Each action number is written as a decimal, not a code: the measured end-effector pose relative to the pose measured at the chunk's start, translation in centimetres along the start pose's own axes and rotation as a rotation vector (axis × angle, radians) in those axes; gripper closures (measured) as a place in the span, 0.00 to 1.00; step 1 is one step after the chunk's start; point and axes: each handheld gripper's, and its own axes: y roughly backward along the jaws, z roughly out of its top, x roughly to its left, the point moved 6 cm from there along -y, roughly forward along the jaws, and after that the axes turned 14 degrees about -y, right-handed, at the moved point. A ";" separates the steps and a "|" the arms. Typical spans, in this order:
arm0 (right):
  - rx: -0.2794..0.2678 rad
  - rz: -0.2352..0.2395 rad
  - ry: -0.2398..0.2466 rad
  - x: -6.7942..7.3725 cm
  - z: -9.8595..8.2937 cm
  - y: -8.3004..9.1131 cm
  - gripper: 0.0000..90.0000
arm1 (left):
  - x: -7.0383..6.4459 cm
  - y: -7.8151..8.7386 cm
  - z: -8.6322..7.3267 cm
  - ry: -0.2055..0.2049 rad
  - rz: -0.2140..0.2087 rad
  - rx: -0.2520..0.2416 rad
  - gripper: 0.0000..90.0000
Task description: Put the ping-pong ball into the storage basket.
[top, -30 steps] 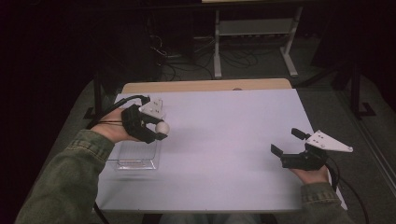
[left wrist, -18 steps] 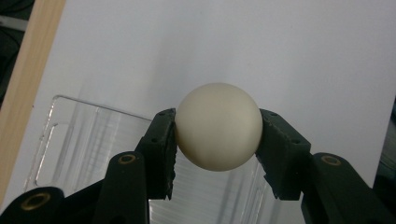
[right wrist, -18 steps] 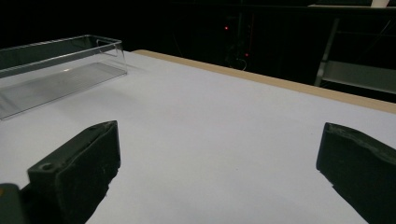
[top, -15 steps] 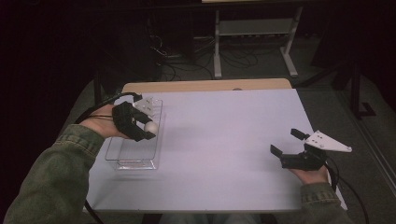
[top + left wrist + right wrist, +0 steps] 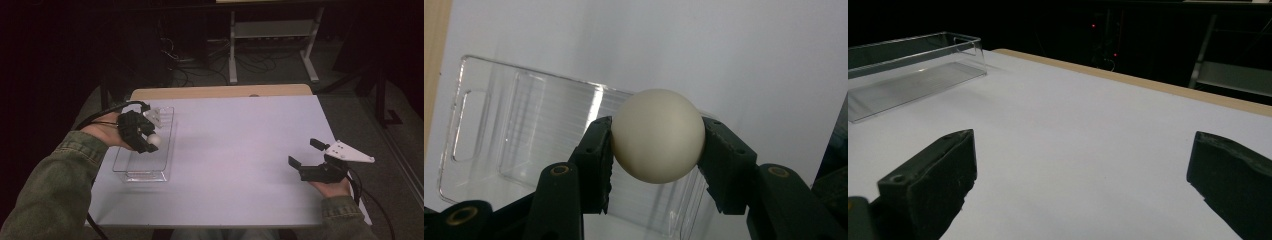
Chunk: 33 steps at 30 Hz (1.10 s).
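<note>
The left tool [image 5: 150,142] is closed on a white ball [image 5: 657,135], one jaw pressed against each side of it. The ball is held above the clear plastic tray [image 5: 165,131], which rests at the left side of the white counter [image 5: 240,150]. The right tool [image 5: 306,155] rests low at the right side of the counter, jaws spread wide apart and holding nothing.

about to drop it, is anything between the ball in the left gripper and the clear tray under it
Nothing visible. The left gripper holds the white ball above the clear tray, whose open top and bare floor lie right below it.
</note>
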 end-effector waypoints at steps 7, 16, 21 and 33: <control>0.010 0.002 0.002 0.0 -0.1 -0.1 0.00 | -0.2 0.0 -0.3 -0.011 -0.040 0.052 0.56; 0.010 0.004 0.001 0.0 -0.1 -0.1 0.00 | -0.2 -0.3 -1.1 -0.011 -0.048 0.083 0.56; 0.017 0.006 0.004 0.0 -0.2 -0.2 0.00 | -0.4 -0.5 -1.3 -0.015 -0.052 0.071 0.56; 0.015 0.006 0.004 0.0 -0.2 -0.1 0.00 | -0.8 -2.6 -1.4 -0.008 -0.078 0.054 0.56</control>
